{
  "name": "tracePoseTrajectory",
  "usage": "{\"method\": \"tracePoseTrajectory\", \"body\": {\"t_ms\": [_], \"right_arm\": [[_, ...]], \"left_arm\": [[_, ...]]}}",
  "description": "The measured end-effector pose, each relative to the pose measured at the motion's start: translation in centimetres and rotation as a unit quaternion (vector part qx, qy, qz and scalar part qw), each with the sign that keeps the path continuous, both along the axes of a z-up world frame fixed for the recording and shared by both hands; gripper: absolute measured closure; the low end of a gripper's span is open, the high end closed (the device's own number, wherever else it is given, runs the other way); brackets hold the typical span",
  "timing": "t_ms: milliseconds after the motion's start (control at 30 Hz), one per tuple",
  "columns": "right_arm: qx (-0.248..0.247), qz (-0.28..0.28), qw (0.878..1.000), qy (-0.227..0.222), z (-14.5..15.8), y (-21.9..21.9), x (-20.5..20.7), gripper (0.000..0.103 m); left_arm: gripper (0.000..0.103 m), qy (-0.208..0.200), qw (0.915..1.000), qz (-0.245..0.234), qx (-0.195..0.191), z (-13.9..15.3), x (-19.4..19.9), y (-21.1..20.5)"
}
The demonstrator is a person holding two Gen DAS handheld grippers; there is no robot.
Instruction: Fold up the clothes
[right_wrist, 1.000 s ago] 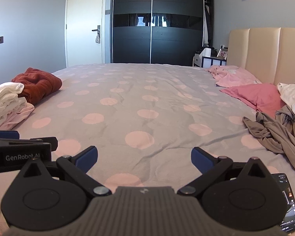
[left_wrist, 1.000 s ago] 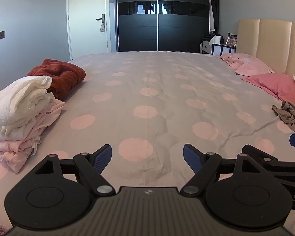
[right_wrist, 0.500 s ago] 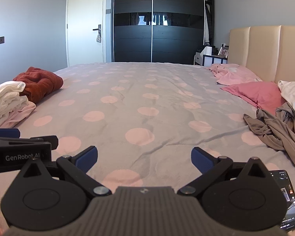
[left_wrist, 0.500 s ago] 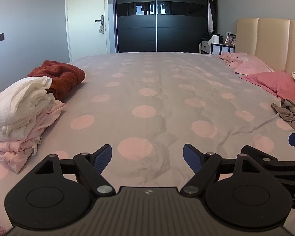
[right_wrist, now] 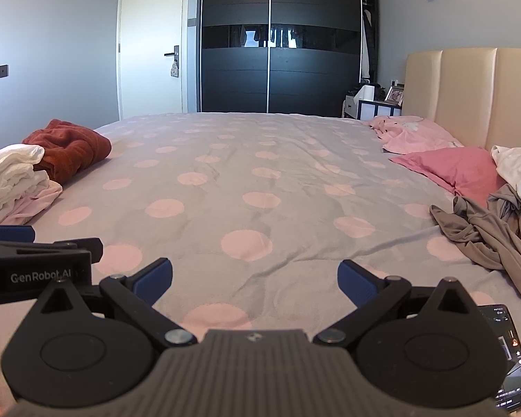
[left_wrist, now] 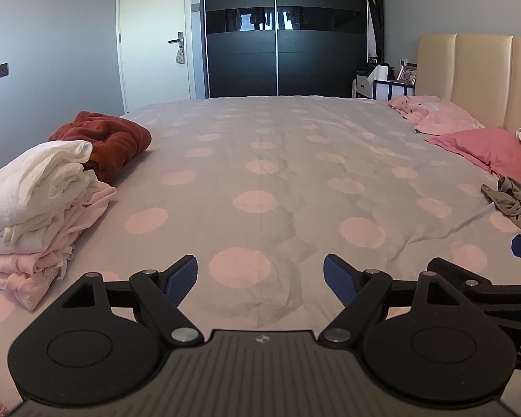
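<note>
1. Folded stack (left_wrist: 34,205), left side of bed: white pieces on top, pale pink ones underneath, edges roughly aligned.
2. Rust-red garment (left_wrist: 104,139), just behind stack & touching it; bunched, not neatly folded.
3. Grey-brown garment (right_wrist: 486,229), right side nr pillows; crumpled, unfolded, sleeves twisted.
4. White garment (right_wrist: 517,170), far right, heaped, partly over grey-brown one.

Both views have swung slightly rightward, so the crumpled grey garment (right_wrist: 486,229) shows more fully at right.
</note>
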State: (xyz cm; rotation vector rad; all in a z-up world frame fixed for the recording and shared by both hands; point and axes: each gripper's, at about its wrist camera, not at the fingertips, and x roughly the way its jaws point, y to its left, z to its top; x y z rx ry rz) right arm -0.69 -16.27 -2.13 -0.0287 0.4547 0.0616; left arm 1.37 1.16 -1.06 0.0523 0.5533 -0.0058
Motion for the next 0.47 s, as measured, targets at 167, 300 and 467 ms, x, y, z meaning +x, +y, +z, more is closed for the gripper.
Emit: {"method": "tracePoseTrajectory", "body": {"t_ms": [167,300,467], "right_arm": [[-0.005,0.000,1.000,0.000,0.07,-0.01,-0.02,0.001],[-0.009,0.002,1.000,0.001,0.06,0.11,0.02,0.001],[-0.009,0.005,1.000,0.000,0.07,-0.02,0.03,0.001]], "left_arm": [[0.023,-0.001,1.0000,-0.003,0.006,0.03,0.00,-0.15],[0.023,0.003,1.0000,-0.004,0.004,-0.02,0.09,-0.01],[0.023,0.000,1.0000,-0.004,0.007,-0.09,0.08,0.15]]}}
